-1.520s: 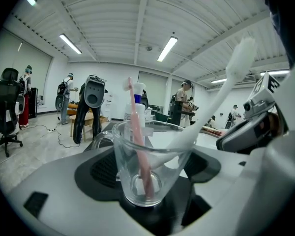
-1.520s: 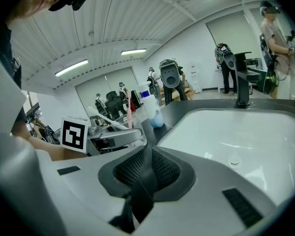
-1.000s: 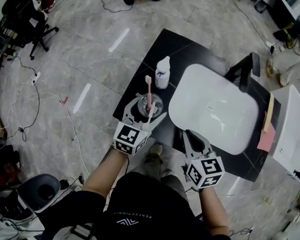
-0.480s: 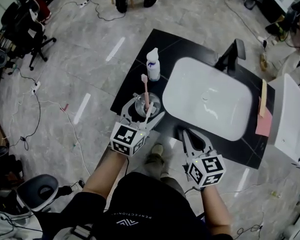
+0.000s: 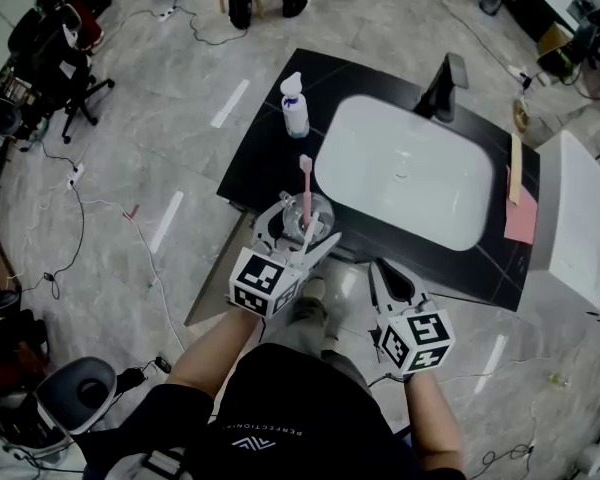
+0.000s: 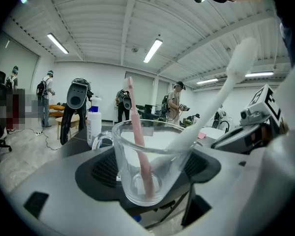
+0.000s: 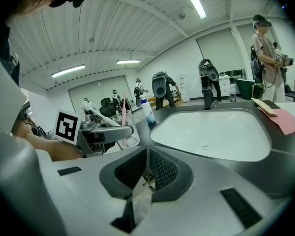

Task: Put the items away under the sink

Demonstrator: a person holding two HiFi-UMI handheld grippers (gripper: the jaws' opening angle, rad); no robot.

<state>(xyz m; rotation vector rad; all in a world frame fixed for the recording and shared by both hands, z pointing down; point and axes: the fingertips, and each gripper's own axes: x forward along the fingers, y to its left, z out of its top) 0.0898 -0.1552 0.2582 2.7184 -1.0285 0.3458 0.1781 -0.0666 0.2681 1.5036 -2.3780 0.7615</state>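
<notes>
- Over the last second the left gripper [image 5: 302, 226] has drawn the glass [image 5: 306, 214] back from beside the sink [image 5: 405, 173] to the near edge of the tabletop [image 5: 265, 138], towards the person.
- Its jaws are clamped on the sides of the glass, which stands upright. A pink toothbrush [image 5: 305, 180] and a white toothbrush [image 6: 221, 97] lean inside.
- The space under the sink lies below and ahead of these jaws, so the glass probably has to go down and in, kept level. A grey panel [image 5: 208, 286] below the edge may be an open door.
- The left forearm is bent in close to the body.
- The right gripper [image 5: 390, 280], jaws together and empty, hovers at the front edge, pointing at the sink.
</notes>
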